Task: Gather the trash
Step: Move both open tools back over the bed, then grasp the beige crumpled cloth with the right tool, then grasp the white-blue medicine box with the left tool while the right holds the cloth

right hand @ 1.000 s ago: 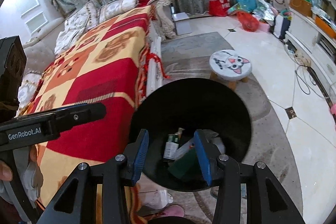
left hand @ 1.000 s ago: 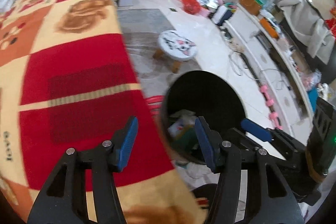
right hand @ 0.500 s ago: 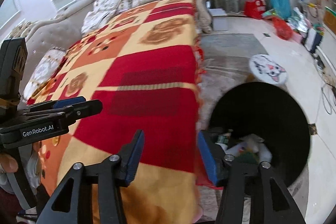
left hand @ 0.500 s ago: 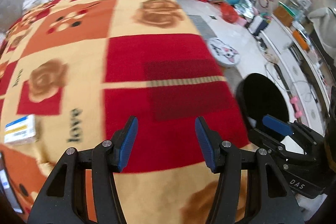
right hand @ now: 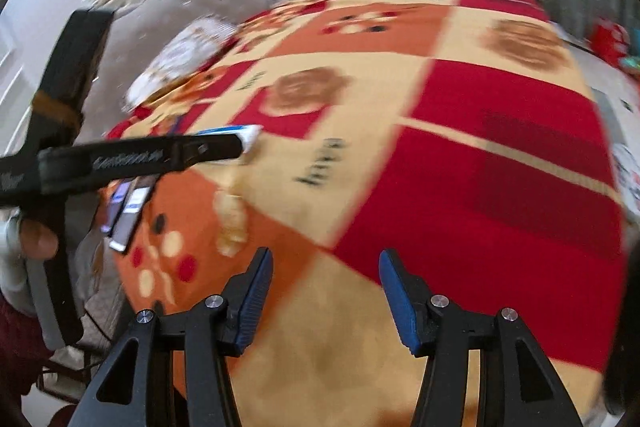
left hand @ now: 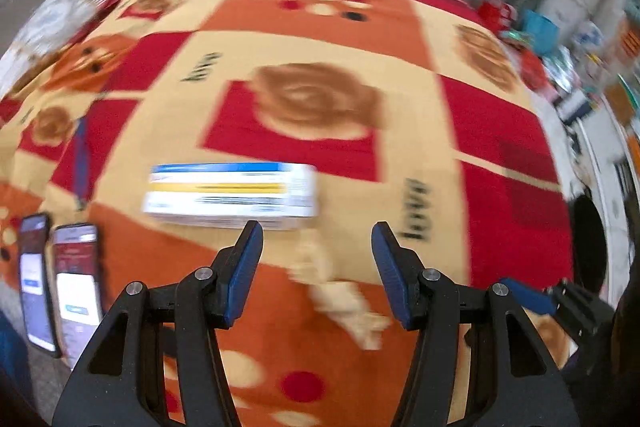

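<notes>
A: Item 1, nearest: left gripper, black frame, 2 blue pads, jaws parted, nothing between them. Status?

B: Released and empty. It hangs over the orange, red and cream patchwork fleece blanket. Item 2, same rank: right gripper, also black with blue pads, jaws apart and empty, over the same blanket.

A: Item 3, just beyond the left pads: white flat cardboard box with blue and yellow stripes, lying flat on the blanket, blurred. This looks like the trash to collect.

B: Agreed, as a judgement. Item 4, low and left: 2 black smartphones with lit screens, side by side at the blanket's edge.

A: Item 5, farther right: black round bin, only a dark sliver past the blanket's edge, well apart from the box.

B: Risks. The box lies broadside, so jaws set to its long side may not span it and could push it along the soft fleece. The pads might also pinch blanket with it.

A: And the phones sit near; a careless sweep could knock them off.
</notes>
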`<state>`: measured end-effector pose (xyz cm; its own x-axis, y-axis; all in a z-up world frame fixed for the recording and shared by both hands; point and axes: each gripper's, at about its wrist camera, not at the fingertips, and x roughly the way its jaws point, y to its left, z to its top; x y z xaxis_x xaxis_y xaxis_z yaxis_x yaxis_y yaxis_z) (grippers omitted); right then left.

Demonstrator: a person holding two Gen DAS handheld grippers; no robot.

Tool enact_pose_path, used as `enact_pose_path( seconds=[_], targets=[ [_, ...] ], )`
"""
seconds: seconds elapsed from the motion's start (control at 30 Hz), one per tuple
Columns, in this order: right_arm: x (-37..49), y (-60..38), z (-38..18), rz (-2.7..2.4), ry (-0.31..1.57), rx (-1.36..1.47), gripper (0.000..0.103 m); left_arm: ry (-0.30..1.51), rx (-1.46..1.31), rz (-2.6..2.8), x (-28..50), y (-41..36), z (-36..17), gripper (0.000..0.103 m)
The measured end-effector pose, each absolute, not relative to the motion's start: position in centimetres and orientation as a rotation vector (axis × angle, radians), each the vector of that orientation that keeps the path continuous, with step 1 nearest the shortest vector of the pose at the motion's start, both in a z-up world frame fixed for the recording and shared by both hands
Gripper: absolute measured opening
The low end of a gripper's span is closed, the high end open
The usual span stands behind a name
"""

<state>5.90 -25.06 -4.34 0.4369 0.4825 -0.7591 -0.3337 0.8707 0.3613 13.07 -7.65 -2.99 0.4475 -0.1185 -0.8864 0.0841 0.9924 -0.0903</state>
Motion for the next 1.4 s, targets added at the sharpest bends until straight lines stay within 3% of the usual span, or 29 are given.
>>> enact_pose_path(
  seconds=[0.37, 0.53, 0.6, 1.4],
  targets=[
    [8.8, -15.4, -6.5, 0.622, 1.002, -0.016, 0.052, 1.117, -0.094, -0.003, 15.4, -1.3, -4.5, 0.055],
    [9.1, -14.5, -7.2, 0.587, 0.980, -0.108, 0.024, 1.123, -0.112, 0.018, 16.6, 0.0, -5.2, 0.055],
    [9.4, -14.9, -7.0, 0.590, 0.980, -0.094, 0.019, 1.124, -0.120, 0.032, 17.2, 0.5, -5.5, 0.055],
    [7.6, -26.4, -2.3, 0.486, 0.900, 0.079, 0.018, 1.147, -0.284, 0.181, 20.8, 2.7, -7.9, 0.056]
  ],
)
